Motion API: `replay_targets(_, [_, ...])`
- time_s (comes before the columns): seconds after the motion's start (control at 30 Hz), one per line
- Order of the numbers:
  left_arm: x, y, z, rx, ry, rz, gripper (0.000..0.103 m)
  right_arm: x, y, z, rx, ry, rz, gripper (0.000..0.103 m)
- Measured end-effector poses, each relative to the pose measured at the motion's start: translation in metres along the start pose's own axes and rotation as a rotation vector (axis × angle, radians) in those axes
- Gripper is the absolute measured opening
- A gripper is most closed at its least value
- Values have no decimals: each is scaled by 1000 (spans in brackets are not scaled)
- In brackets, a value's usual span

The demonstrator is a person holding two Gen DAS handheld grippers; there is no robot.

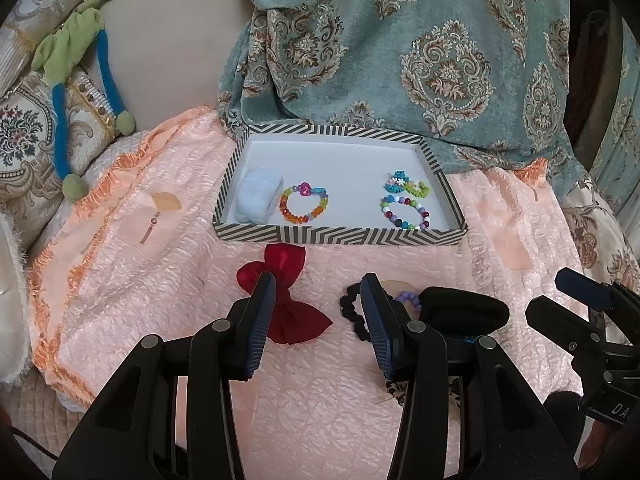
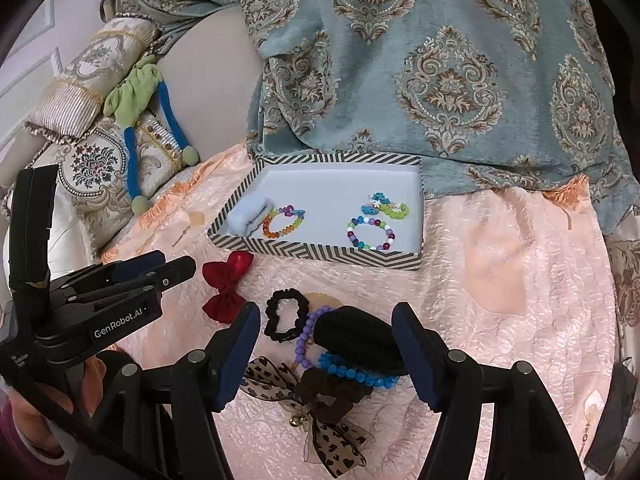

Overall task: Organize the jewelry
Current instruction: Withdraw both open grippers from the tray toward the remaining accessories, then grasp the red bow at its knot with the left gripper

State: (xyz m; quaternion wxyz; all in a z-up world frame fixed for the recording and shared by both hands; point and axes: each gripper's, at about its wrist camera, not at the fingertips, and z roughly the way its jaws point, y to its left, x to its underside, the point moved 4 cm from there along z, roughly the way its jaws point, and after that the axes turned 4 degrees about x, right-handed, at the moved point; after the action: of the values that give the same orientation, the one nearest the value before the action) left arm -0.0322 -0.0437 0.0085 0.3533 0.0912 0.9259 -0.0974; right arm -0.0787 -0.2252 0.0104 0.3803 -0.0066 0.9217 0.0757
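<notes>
A striped tray (image 1: pixel 340 236) (image 2: pixel 320 254) sits on the pink cloth and holds a pale blue scrunchie (image 1: pixel 258 196), a rainbow bead bracelet (image 1: pixel 305 205), a mixed bead bracelet (image 1: pixel 405 213) and small flower pieces (image 1: pixel 404 184). My left gripper (image 1: pixel 318 320) is open, low over a red bow (image 1: pixel 286 300) (image 2: pixel 226 284). My right gripper (image 2: pixel 326 356) is open over a pile: black scrunchie (image 2: pixel 285 314), purple bracelet (image 2: pixel 306 334), blue bracelet (image 2: pixel 356 372), black pad (image 2: pixel 360 340), brown leopard bow (image 2: pixel 320 408).
A teal patterned drape (image 1: pixel 400 48) hangs right behind the tray. Cushions (image 1: pixel 28 136) and a green and blue plush toy (image 1: pixel 76 64) lie at the left. The right gripper shows at the right edge of the left wrist view (image 1: pixel 592 320).
</notes>
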Motion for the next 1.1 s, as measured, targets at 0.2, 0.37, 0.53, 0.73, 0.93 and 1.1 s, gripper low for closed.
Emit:
replay_targets(0.2, [0,1,3,3,10,-11,44,1,2,4,-8,9,-7,66])
replay_targets(0.37, [2,3,6,-3,18,-13,44,1,2,5,-8,13,-11,66])
replay_targets(0.53, [3,5,10,2,33,-21,44,3,-1,8,-7,22,-8,66])
replay_targets(0.73, [3,11,16,5,61,-20,44,2,-10,12,-7,36,-14,66])
replay_targets(0.93, [-1,41,23,50,110,-103,44,3,-40,16,30,62,6,66])
replay_targets(1.1, [4,62,38,98,168,-204,46,15,-58,36,0,121,56,66])
